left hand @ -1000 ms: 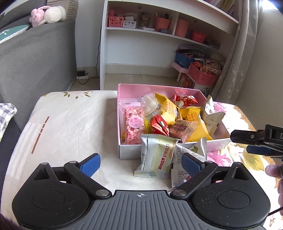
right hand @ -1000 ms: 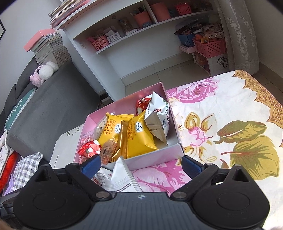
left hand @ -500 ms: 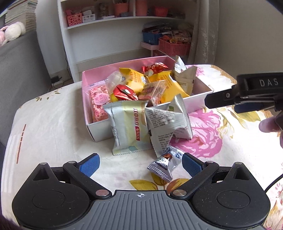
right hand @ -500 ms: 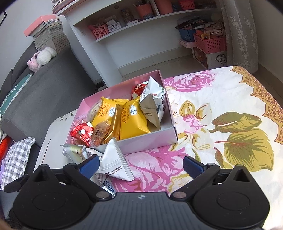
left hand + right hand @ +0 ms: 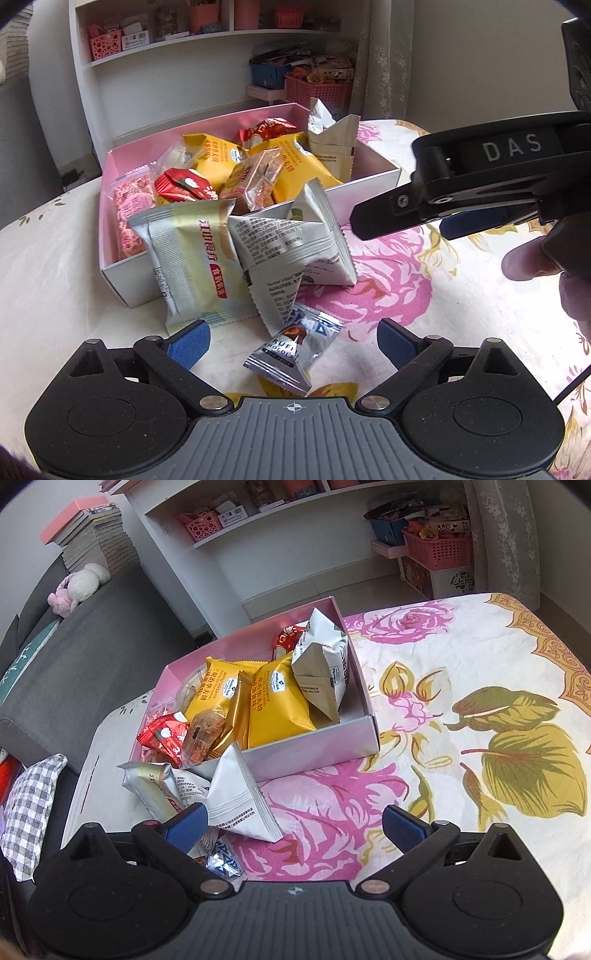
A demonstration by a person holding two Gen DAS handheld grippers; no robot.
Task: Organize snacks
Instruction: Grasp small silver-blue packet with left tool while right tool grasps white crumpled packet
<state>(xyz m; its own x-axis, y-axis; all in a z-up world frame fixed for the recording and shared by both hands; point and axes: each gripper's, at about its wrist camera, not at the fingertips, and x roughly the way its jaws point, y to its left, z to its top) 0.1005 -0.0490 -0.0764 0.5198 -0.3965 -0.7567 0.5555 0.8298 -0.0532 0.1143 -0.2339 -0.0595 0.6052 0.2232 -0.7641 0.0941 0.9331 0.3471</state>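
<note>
A pink box (image 5: 122, 273) on the flowered cloth holds yellow, red and clear snack packets. Against its front wall lean a silver-green packet (image 5: 199, 266) and two white triangular packets (image 5: 295, 236). A small silver chocolate truffle packet (image 5: 291, 350) lies on the cloth in front of them. My left gripper (image 5: 293, 341) stands around it, jaws wide and closing, pads clear of it. The right gripper's fingers (image 5: 406, 199) hang above the cloth to the right. In the right wrist view my right gripper (image 5: 293, 825) is open over the pink rose, beside a white packet (image 5: 240, 801).
A person's fingers (image 5: 532, 258) show at the right edge. A grey sofa (image 5: 74, 657) with a checked cushion (image 5: 29, 812) stands left of the table. White shelves (image 5: 184, 40) and pink baskets (image 5: 439, 550) lie beyond. The cloth to the right of the box (image 5: 480, 664) carries only its leaf print.
The left gripper has dropped and swung toward the packets in front of the box; the truffle packet now lies between its jaws. The right gripper has tilted slightly and looms larger in the left view.
</note>
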